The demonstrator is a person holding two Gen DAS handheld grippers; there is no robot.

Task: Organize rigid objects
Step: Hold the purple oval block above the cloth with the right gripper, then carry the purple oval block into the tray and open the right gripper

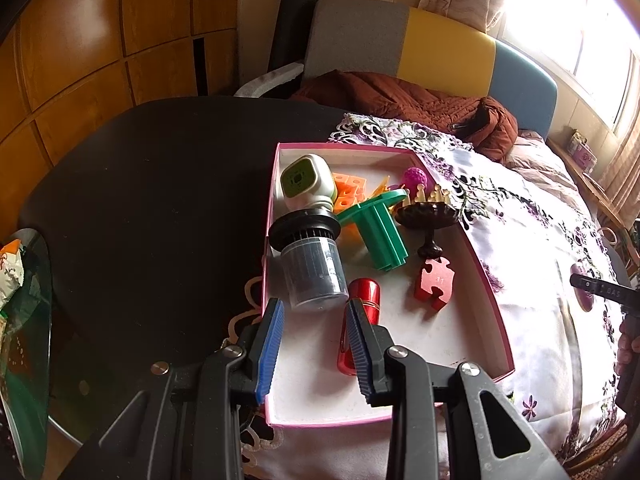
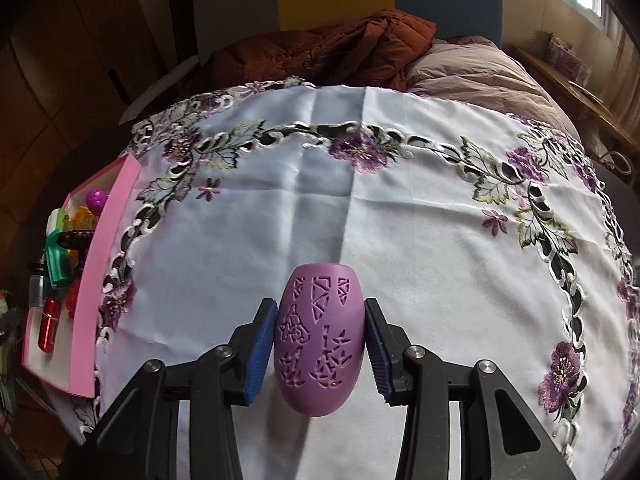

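The surface (image 2: 400,240) is covered with a white cloth (image 2: 248,264) that has purple flowers embroidered along its border; the left part of it, seen from the left wrist, is bare and black. Behind it stands a sofa (image 1: 448,50) in grey, yellow and blue with a brown jacket (image 2: 340,54) on it, and wooden panels (image 1: 100,40) cover the wall. The right gripper (image 2: 320,346) has its fingers on both sides of a purple egg-shaped object (image 2: 318,344) lying on the cloth — they seem to pinch it. The left gripper (image 1: 314,320) hangs over the pink box (image 1: 492,292) with fingers spread, empty; a red tube (image 1: 358,320) lies in the box just beside its right finger.
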